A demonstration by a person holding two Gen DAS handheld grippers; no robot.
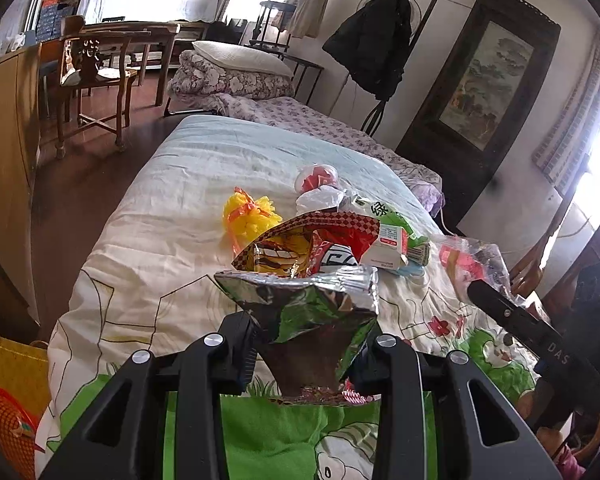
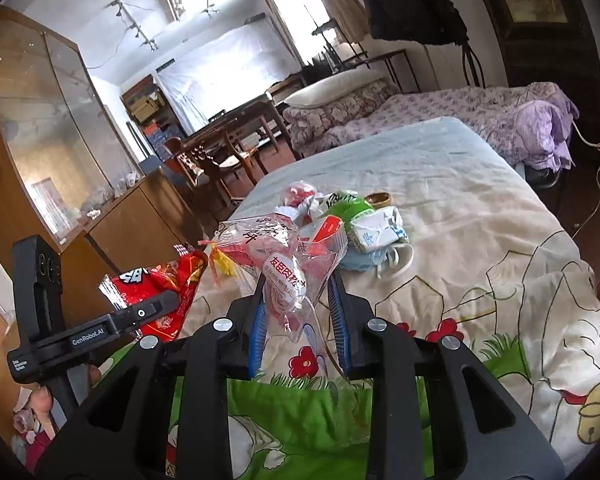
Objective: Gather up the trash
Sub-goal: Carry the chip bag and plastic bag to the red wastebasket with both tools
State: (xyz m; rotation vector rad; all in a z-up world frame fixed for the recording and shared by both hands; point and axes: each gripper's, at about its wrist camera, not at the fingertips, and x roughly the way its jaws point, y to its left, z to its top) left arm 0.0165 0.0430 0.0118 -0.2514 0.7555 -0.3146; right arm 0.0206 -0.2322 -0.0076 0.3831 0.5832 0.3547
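Silver foil lines the open snack bag [image 1: 312, 312] that the left gripper [image 1: 312, 354] grasps by its lower part, mouth up, above the cartoon-printed quilt [image 1: 148, 280]. From the right wrist view the same bag shows its red printed outside [image 2: 156, 296], held at the left of the scene.

The right gripper [image 2: 298, 308] is clamped on a clear plastic wrapper [image 2: 284, 264] with red lettering; its blue-padded fingers [image 2: 260, 320] press it from both sides and the wrapper stands lifted off the bedding.

The rest of the trash lies in a loose heap near the middle of the bed, beyond both grippers: a yellow mesh ball [image 1: 250, 216] with orange ribbon, a white crumpled bag [image 1: 320, 198], a green packet [image 2: 346, 210], a small white and red box [image 1: 386, 248], a crushed white carton [image 2: 376, 232], a blue face mask [image 2: 364, 260], and a small brown cup [image 2: 378, 199] at the far edge of the heap.
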